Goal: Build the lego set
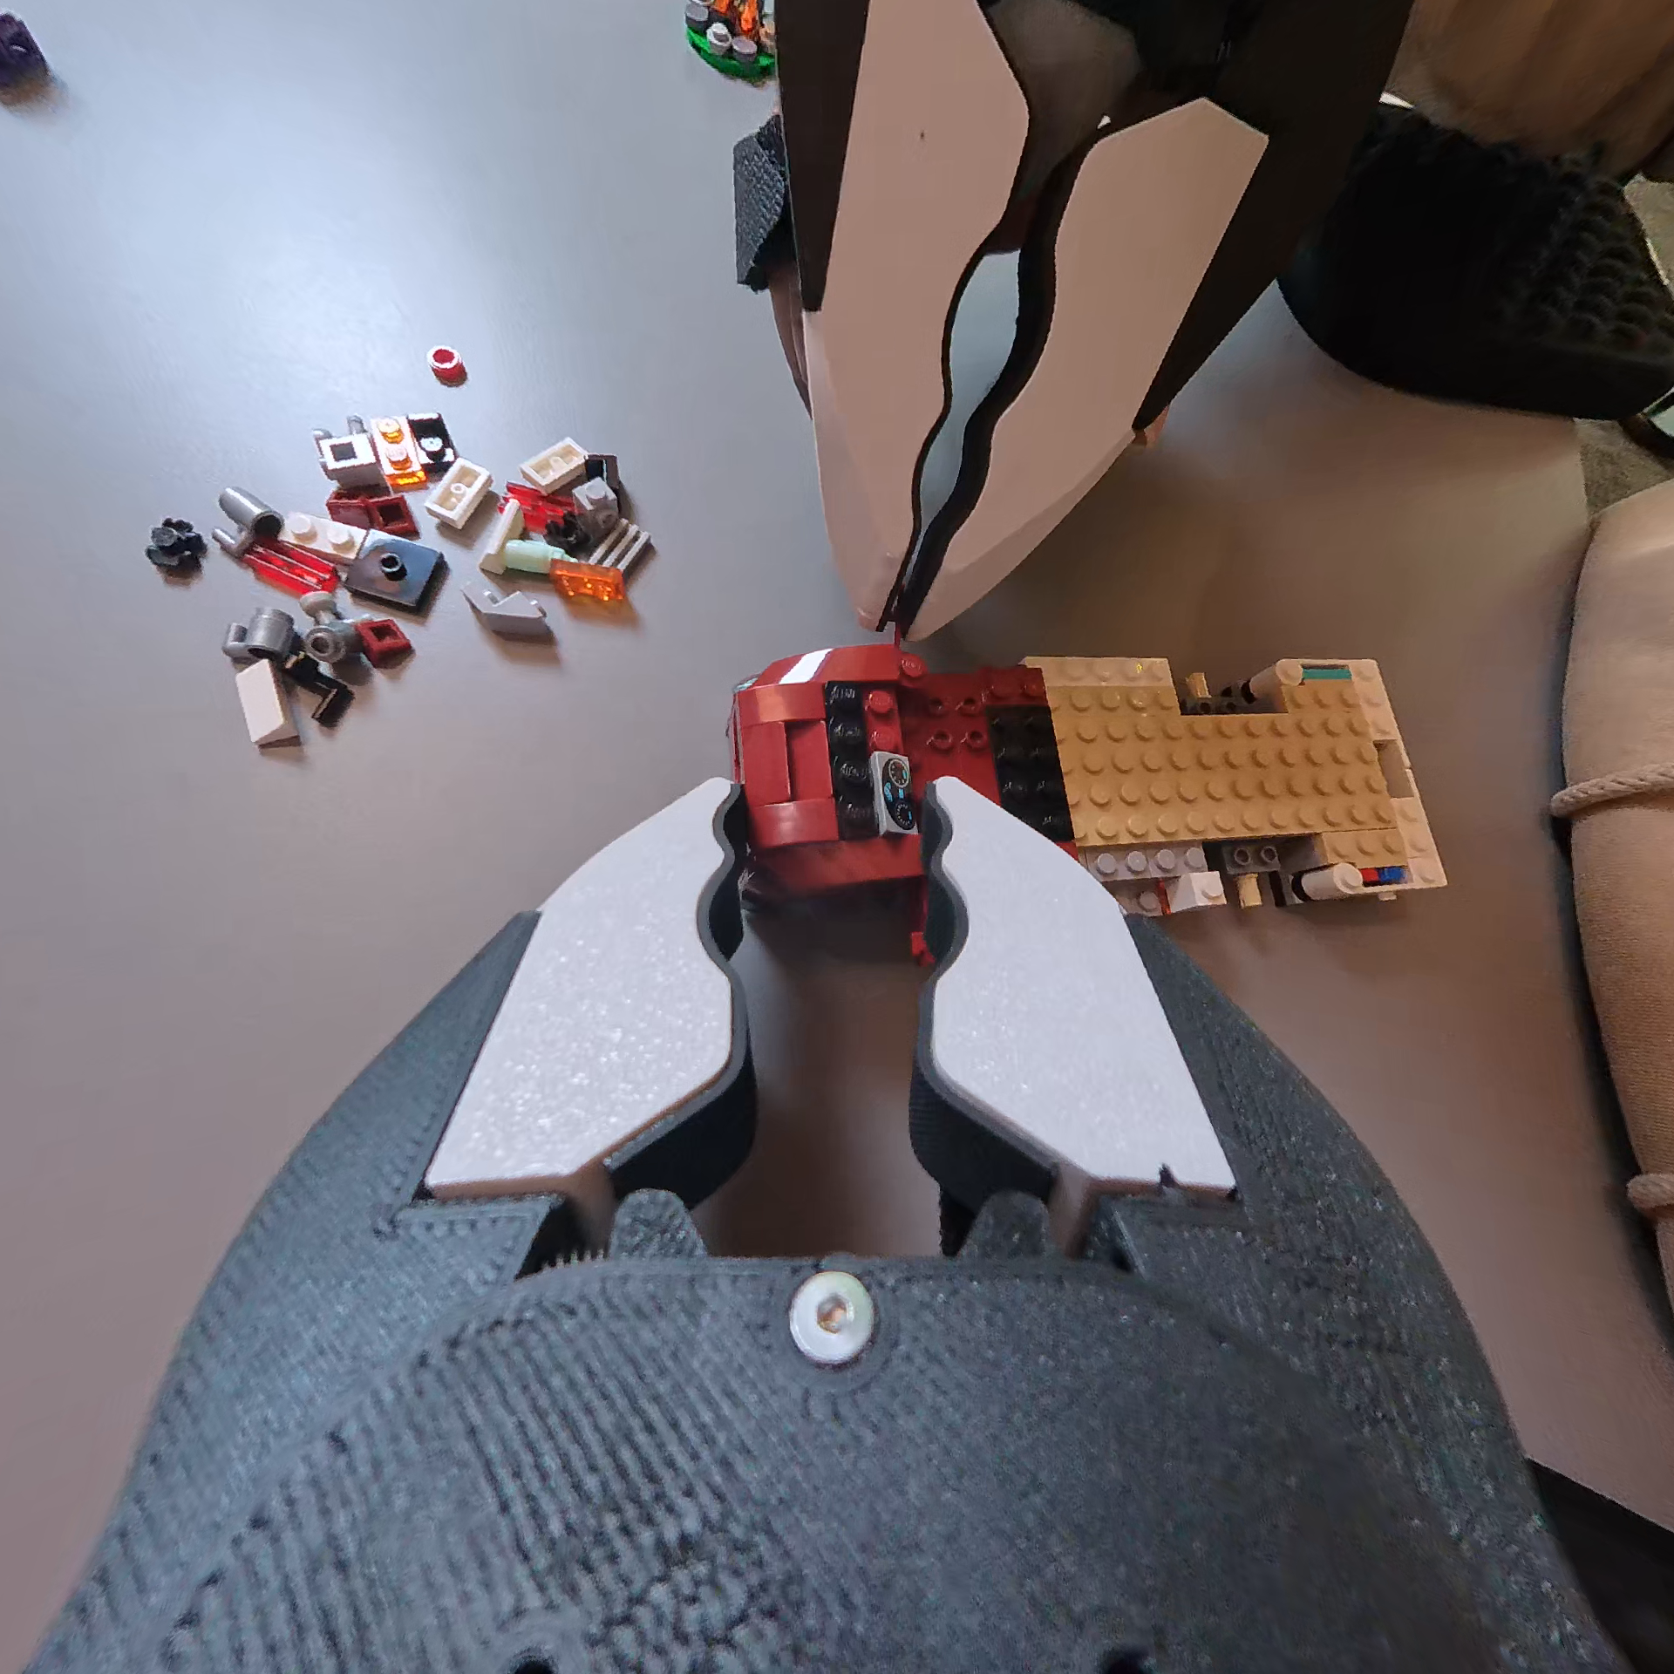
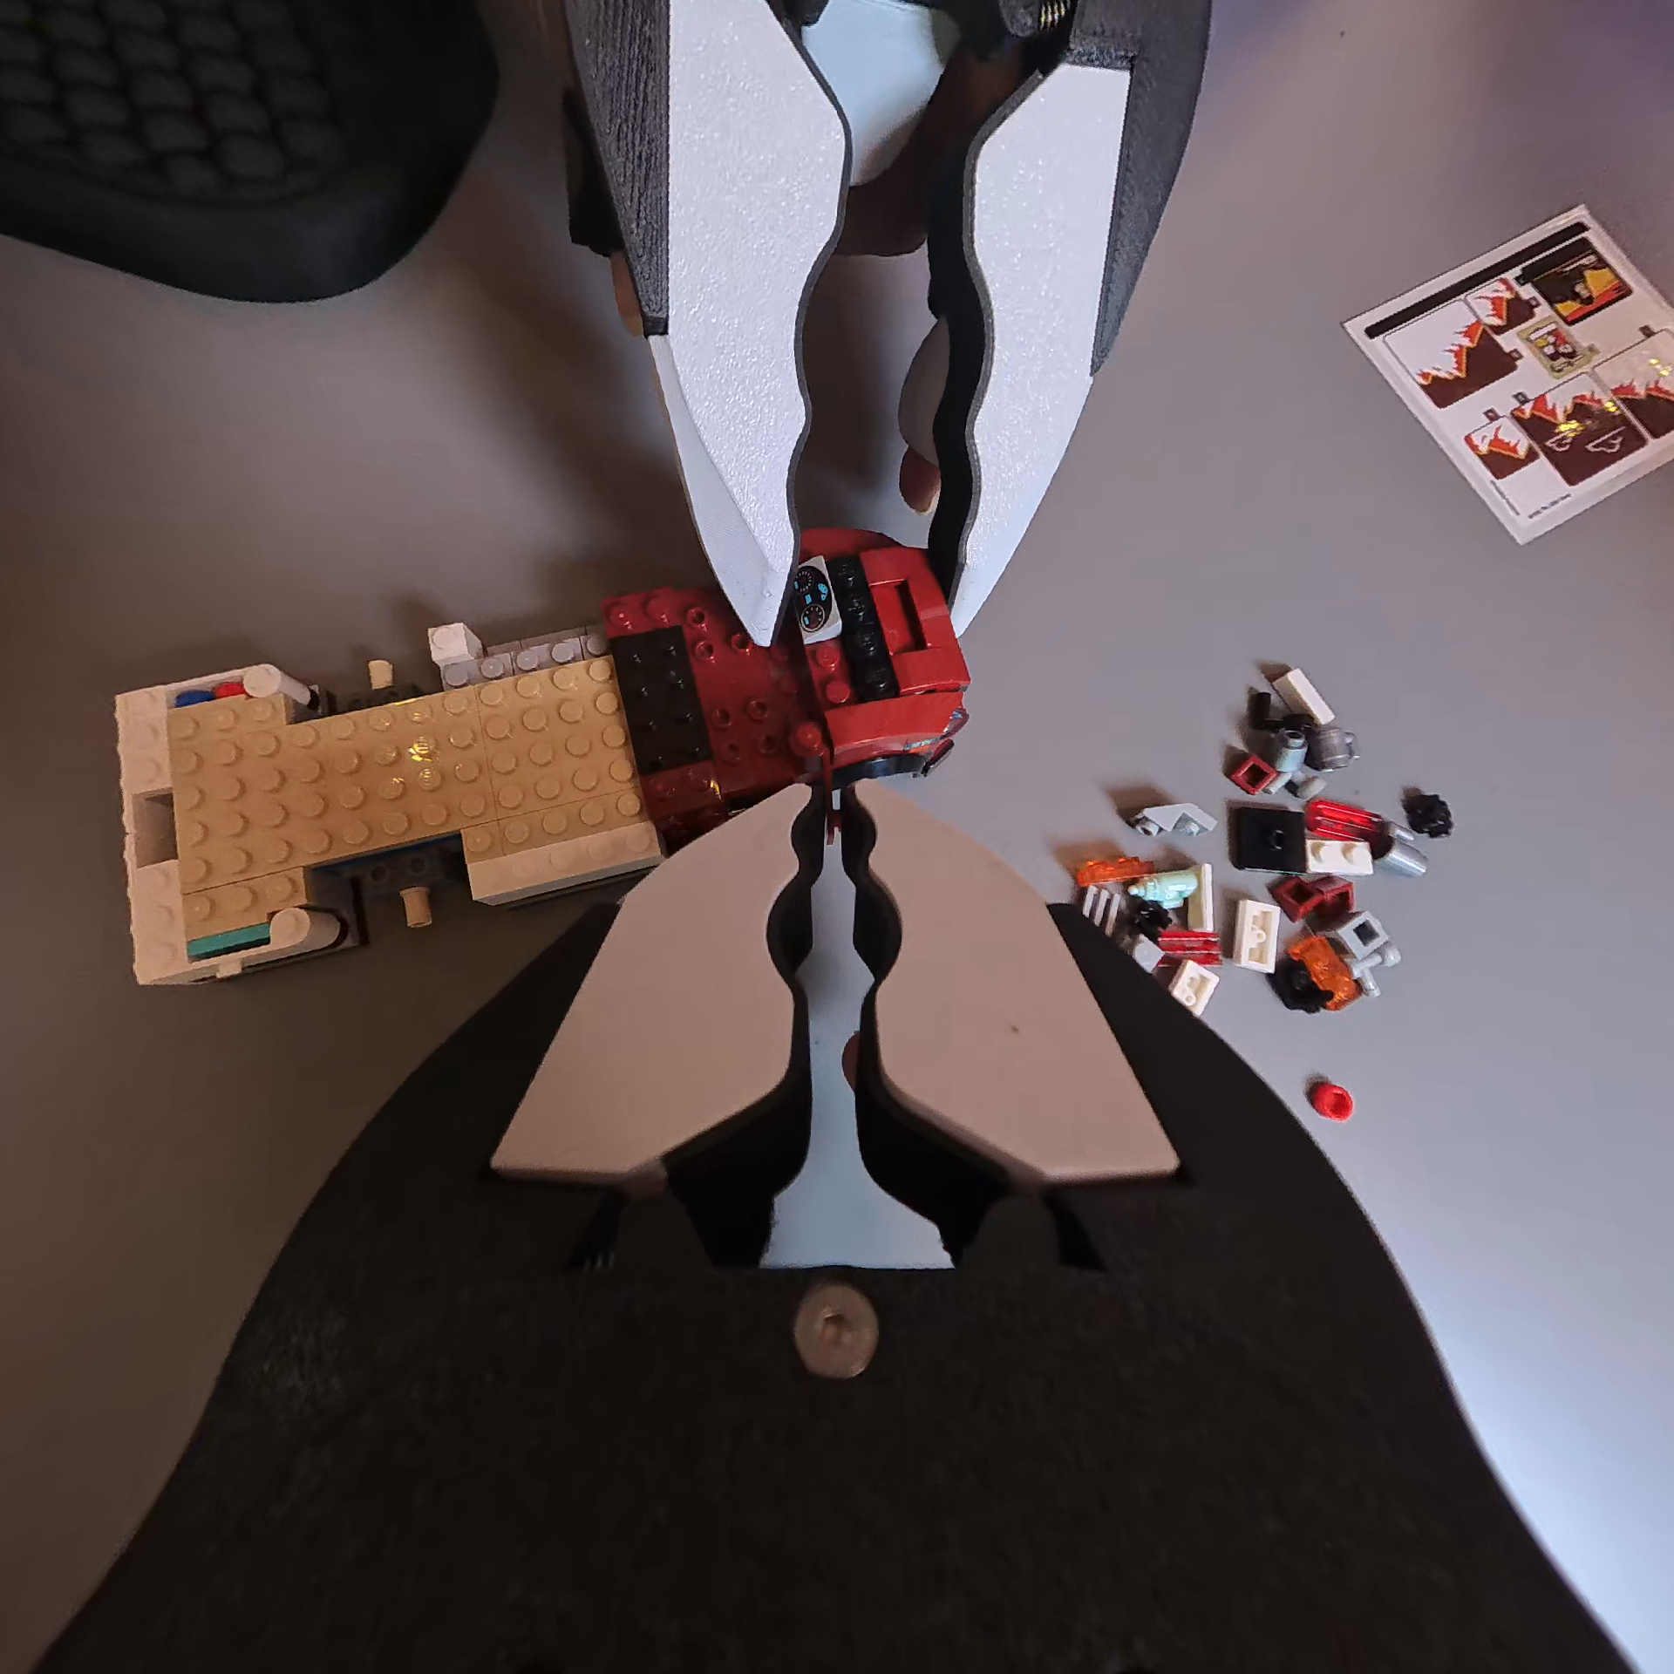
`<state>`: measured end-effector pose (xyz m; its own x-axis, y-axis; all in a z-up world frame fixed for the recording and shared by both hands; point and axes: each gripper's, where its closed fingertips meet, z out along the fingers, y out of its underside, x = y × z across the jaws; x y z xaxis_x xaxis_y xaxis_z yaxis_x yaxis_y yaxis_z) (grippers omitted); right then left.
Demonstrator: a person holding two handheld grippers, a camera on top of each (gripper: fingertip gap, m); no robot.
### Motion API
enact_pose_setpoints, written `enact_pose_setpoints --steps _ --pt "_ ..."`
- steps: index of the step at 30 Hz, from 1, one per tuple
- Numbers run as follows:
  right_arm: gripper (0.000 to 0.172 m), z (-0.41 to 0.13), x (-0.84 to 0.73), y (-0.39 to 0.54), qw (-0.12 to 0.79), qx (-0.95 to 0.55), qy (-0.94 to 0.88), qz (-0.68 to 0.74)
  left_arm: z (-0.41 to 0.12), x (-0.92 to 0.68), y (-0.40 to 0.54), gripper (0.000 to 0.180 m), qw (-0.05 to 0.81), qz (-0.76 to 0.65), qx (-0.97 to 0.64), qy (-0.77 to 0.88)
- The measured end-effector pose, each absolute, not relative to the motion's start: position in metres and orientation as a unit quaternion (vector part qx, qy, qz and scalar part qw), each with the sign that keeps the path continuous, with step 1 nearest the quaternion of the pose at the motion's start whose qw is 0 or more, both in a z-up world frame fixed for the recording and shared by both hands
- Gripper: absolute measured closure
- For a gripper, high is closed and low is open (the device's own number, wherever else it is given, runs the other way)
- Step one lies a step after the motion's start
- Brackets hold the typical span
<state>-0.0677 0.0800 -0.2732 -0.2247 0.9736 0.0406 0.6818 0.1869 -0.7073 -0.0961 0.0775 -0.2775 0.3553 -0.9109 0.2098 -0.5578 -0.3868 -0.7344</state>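
Dark-red brick cab (image 1: 820,770) of the half-built model on the desk (image 1: 272,996) sits clamped in your left hand-held gripper (image 1: 829,806), apparently to steady it. Your right hand-held gripper (image 2: 829,815) pinches a thin red piece (image 2: 829,820) at the cab's edge. Writing on the sticker sheet (image 2: 1531,380) stays unreadable.

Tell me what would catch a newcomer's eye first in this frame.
Centre stage is a brick-built vehicle on the grey table, its dark red front end clamped between the left gripper's fingers. From the opposite side the right gripper pinches a thin dark red piece at the far edge of that red front. A scatter of loose small bricks lies off to one side, and a sticker sheet beyond it.
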Motion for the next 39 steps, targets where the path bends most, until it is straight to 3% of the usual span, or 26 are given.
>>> enact_pose_setpoints --steps 39 --pt "0.170 -0.2743 -0.0676 0.0753 0.223 -0.512 -0.776 0.294 -0.2770 -0.0919 0.0750 0.143 0.282 -0.360 -0.743 0.489"
